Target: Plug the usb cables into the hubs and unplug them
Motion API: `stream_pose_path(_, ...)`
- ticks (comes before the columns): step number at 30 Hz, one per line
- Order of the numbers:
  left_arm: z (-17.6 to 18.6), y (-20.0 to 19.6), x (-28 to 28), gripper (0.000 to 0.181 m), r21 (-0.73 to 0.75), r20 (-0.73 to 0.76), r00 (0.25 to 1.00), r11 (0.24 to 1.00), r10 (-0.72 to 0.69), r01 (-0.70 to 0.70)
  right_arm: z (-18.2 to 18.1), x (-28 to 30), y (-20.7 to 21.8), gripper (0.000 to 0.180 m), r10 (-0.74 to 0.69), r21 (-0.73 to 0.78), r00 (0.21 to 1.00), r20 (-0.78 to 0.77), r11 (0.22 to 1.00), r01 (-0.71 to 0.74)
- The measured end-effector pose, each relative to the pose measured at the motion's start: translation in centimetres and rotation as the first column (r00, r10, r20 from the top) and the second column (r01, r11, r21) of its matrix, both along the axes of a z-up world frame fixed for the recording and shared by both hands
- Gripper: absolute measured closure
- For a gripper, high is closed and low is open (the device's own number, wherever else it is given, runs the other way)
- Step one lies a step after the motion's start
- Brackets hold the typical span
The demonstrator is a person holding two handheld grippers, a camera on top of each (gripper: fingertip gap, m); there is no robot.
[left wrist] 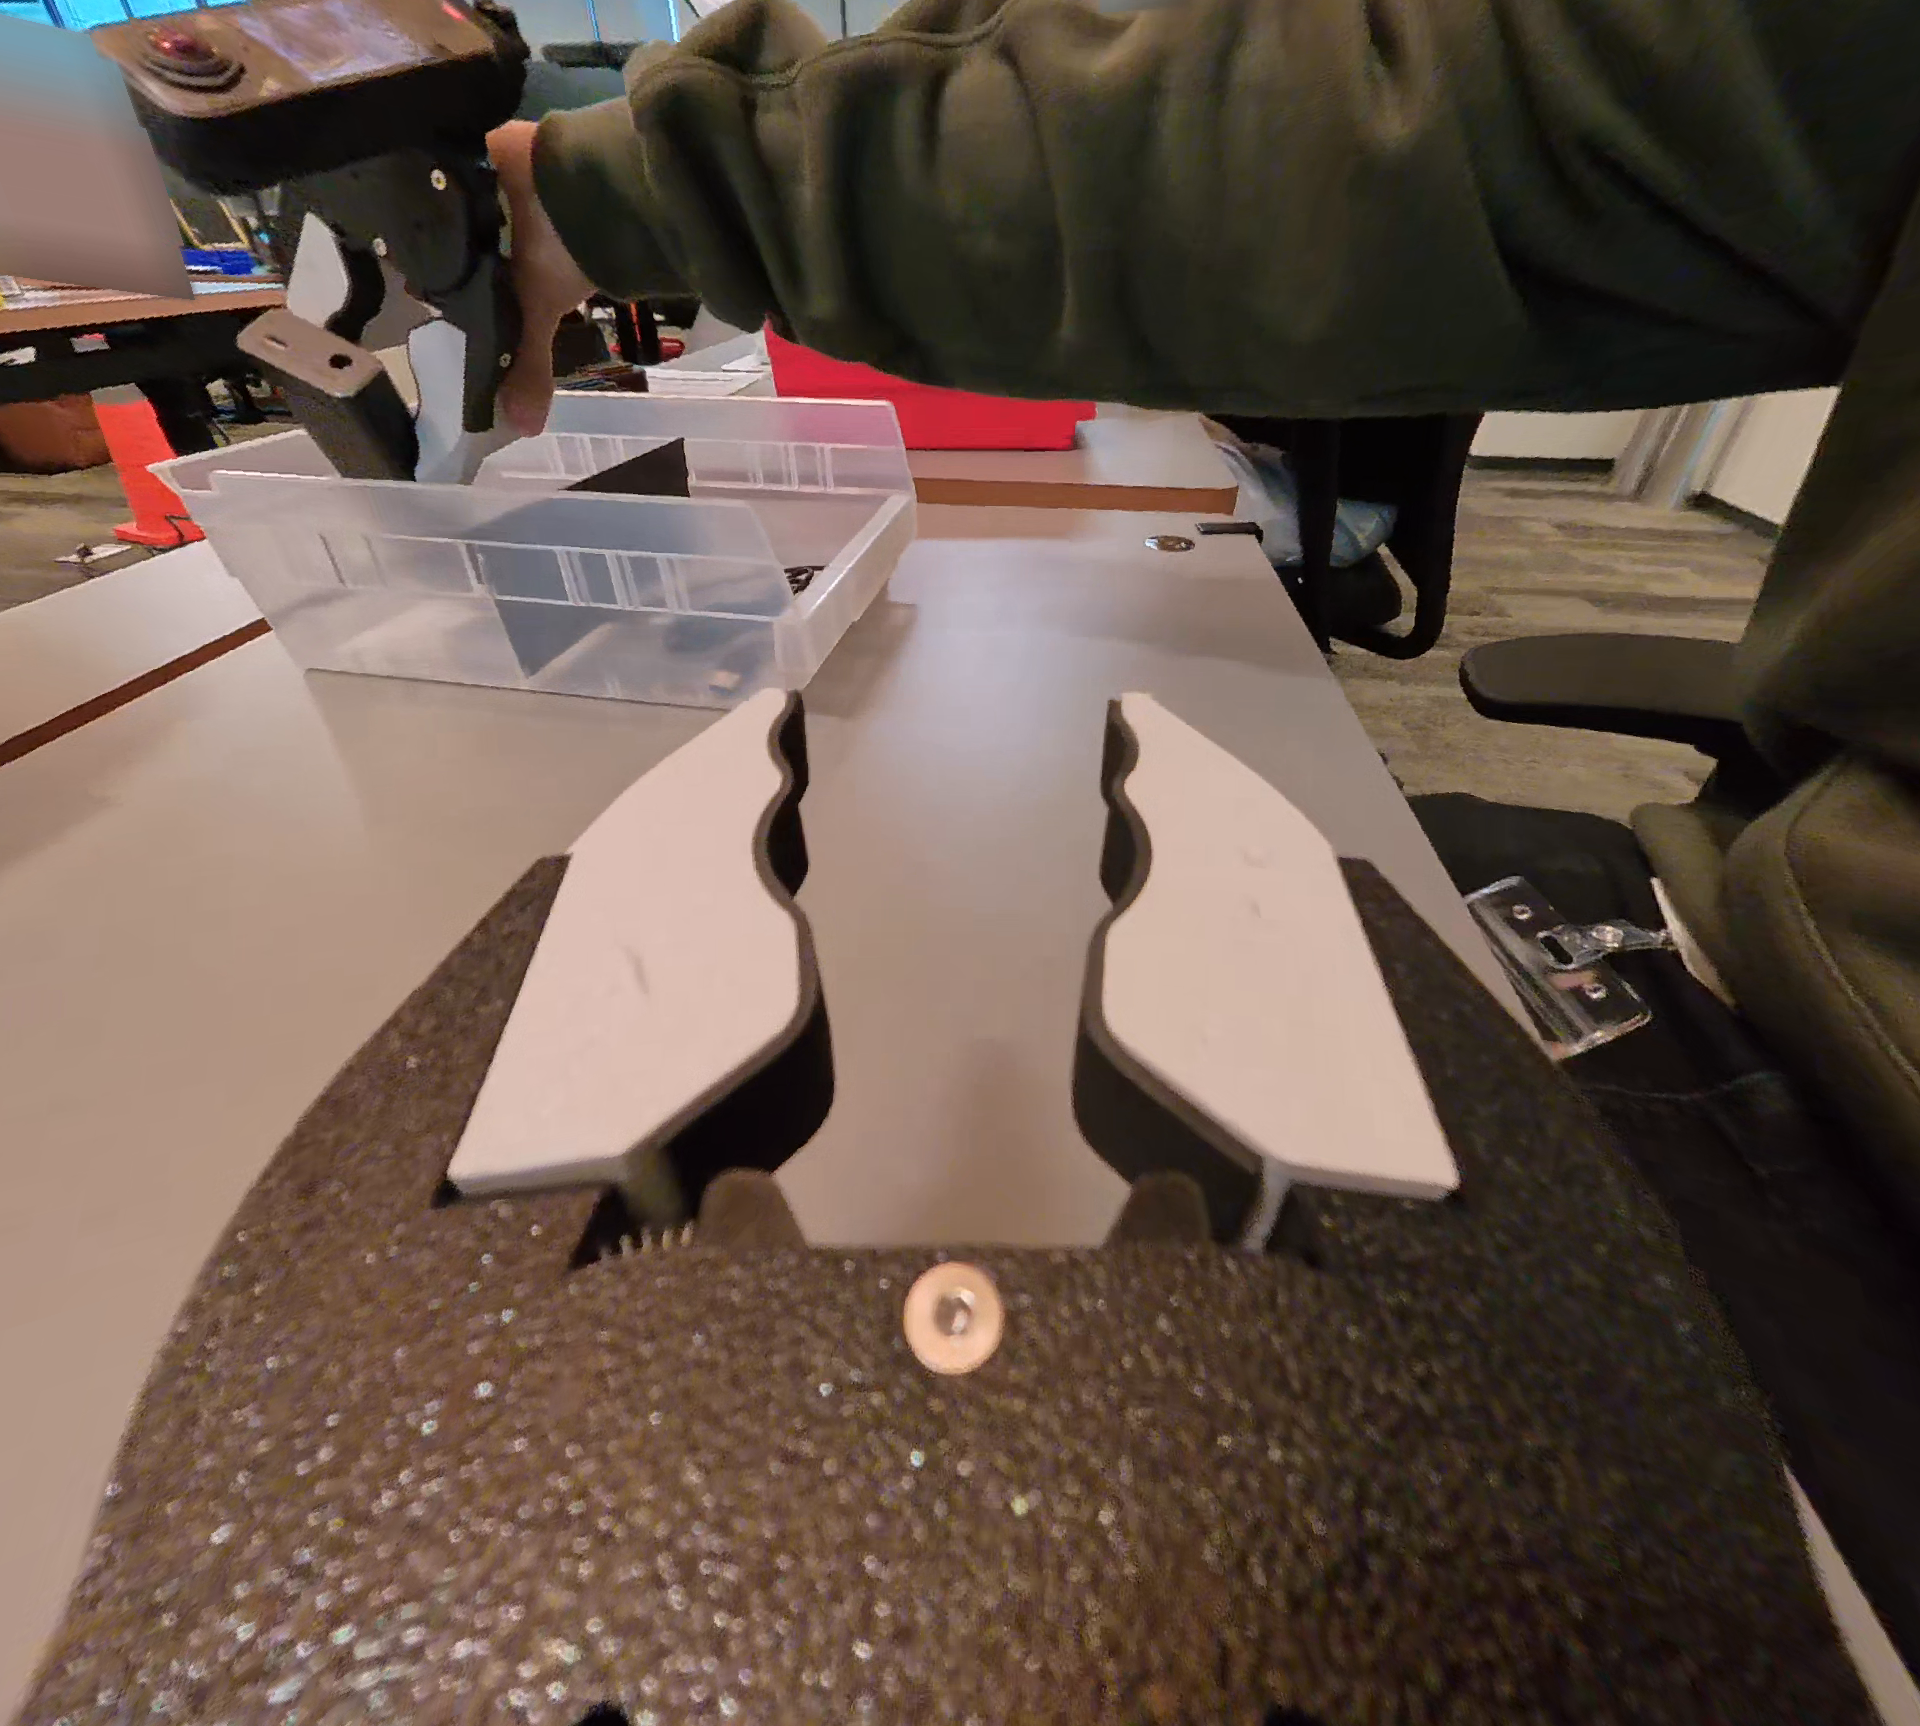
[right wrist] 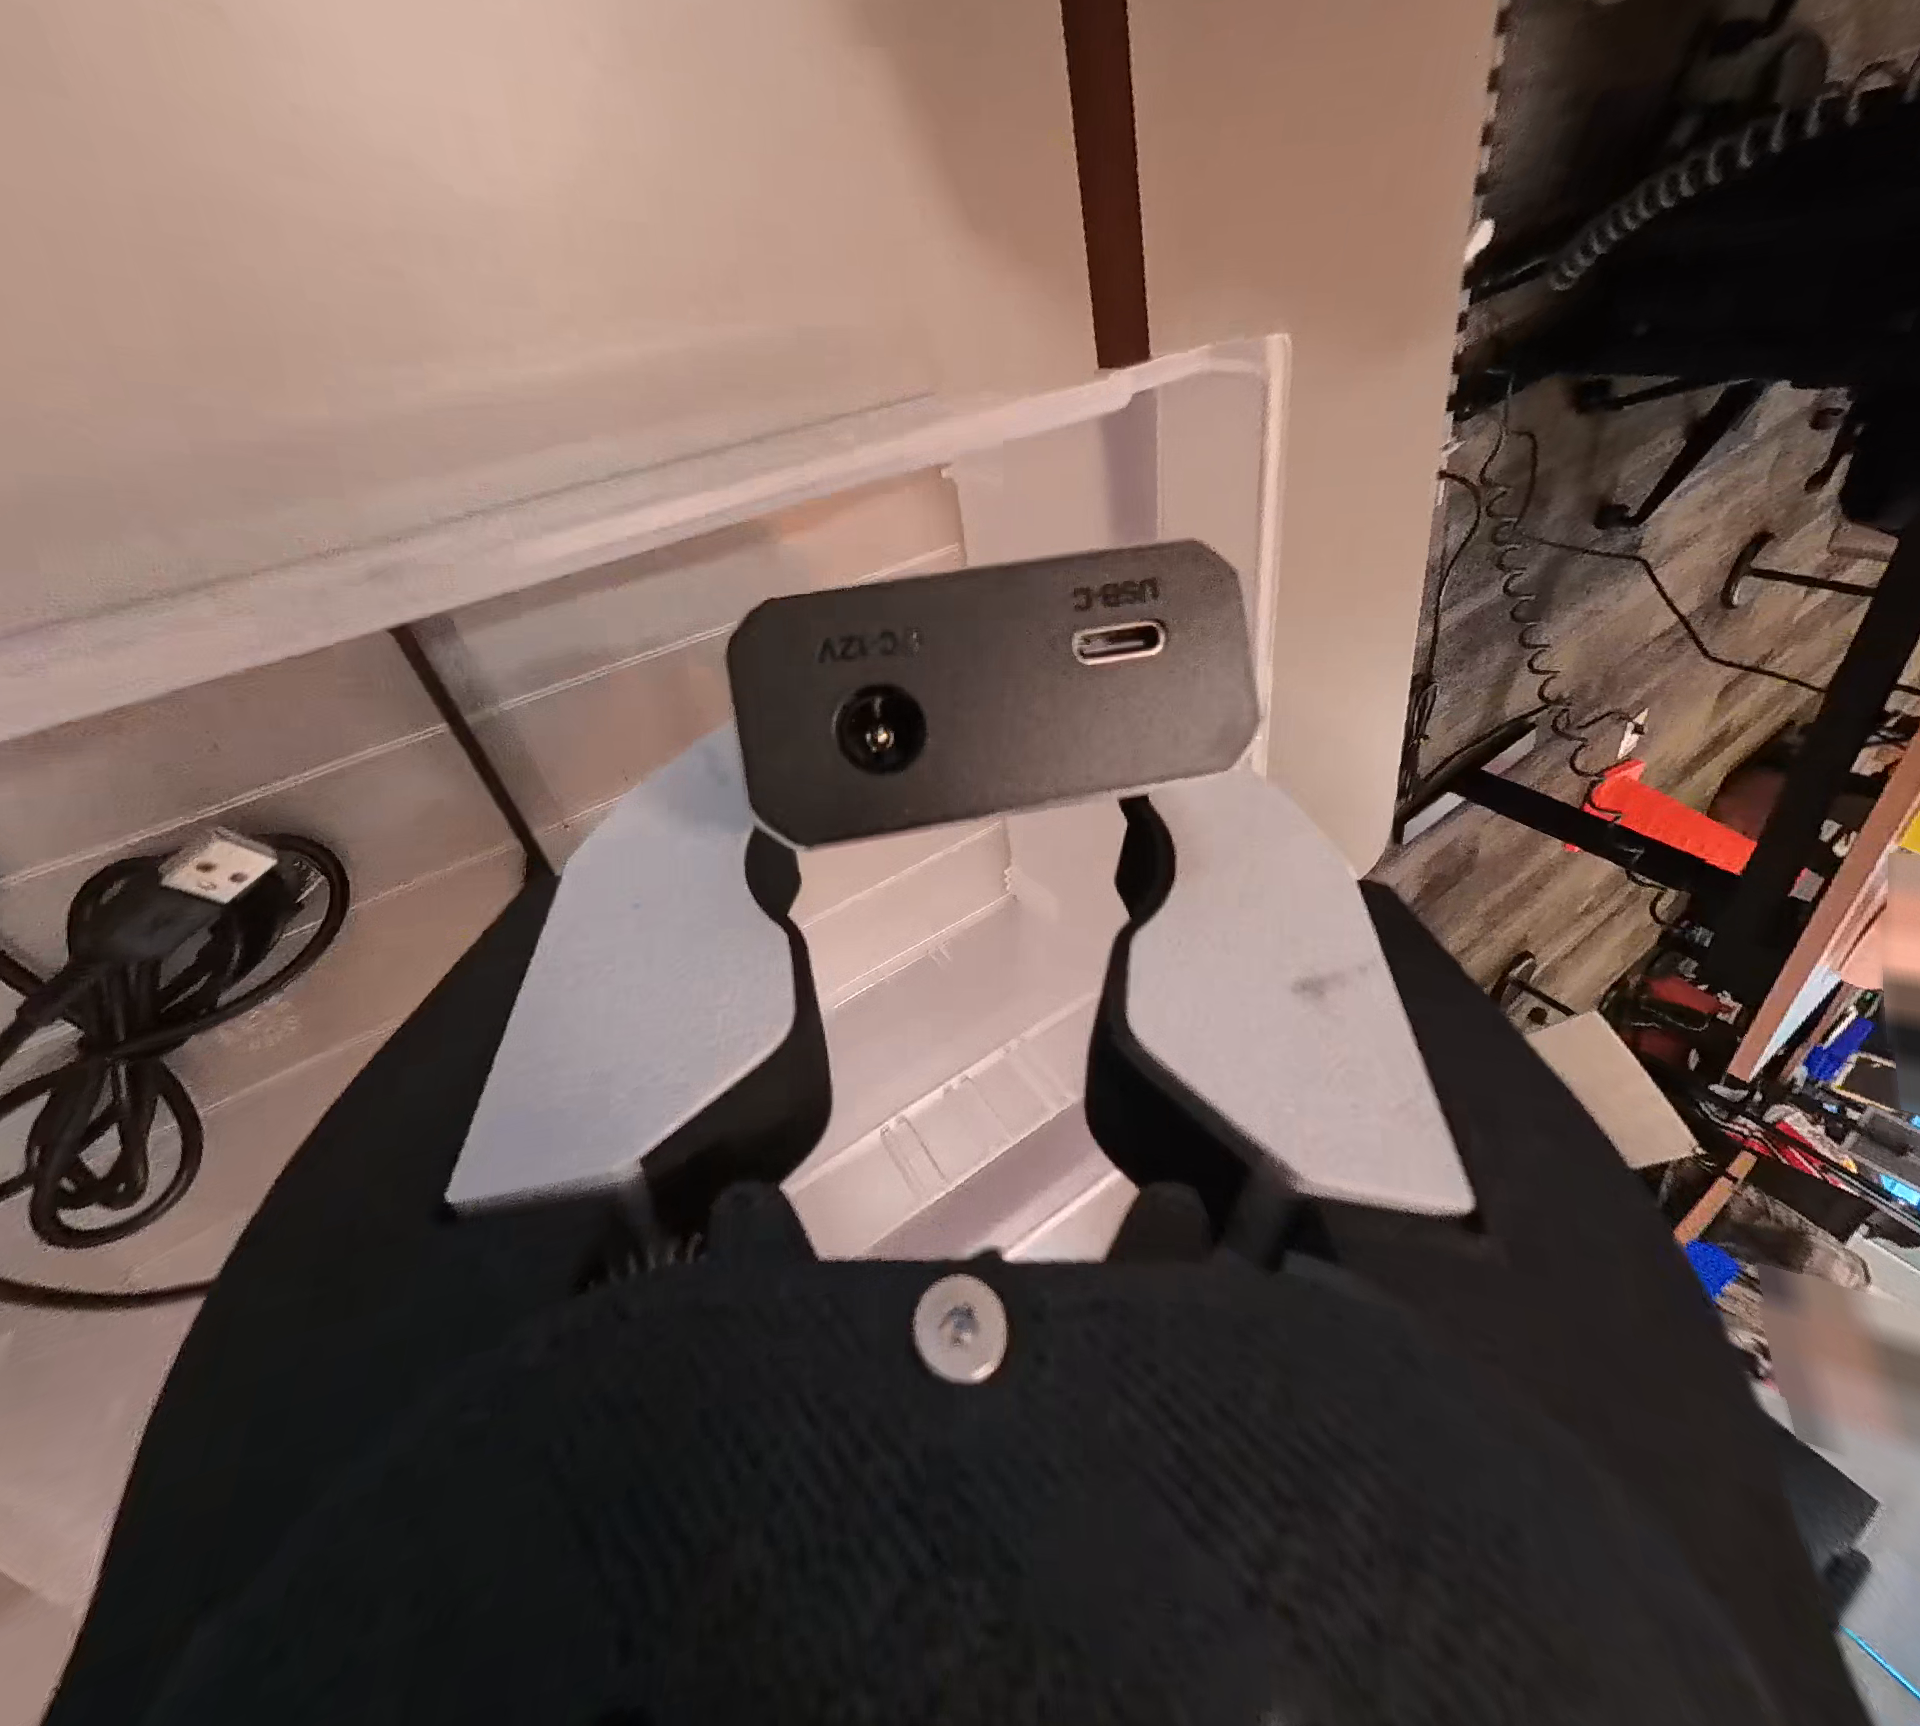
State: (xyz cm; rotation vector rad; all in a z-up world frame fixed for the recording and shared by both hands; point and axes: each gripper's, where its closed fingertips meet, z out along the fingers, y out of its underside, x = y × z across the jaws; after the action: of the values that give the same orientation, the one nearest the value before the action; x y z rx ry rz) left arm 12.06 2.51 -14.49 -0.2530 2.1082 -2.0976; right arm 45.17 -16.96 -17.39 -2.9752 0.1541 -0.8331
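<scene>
table (left wrist: 1049,637): pale grey top with a brown seam
on table: clear plastic compartment bin (left wrist: 582,580), near the seam

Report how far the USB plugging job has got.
Done: the right gripper has gripped a grey hub and holds it above the clear bin. In hand: nothing else; the left gripper is open and empty over the table. Left: the coiled black USB cable still lies unplugged in the bin.
</scene>
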Motion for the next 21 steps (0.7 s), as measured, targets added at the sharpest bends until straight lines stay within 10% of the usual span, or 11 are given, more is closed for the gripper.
stream_pose_path(7, -0.3, 0.0, 0.0, 0.128, -0.003, -0.015, 1.0, 1.0, -0.014, 0.014, -1.1, -0.9, -2.4, 0.119, -0.141, -0.195, 0.976, -0.164, 0.975, 0.108)
stream_pose_path(21, 0.5, 0.5, -0.1, 0.129, -0.035, -0.01, 1.0, 0.999, -0.017, 0.017, -0.2, -0.2, -0.4, 0.117, -0.188, 0.1, 0.979, -0.08, 0.976, 0.196)
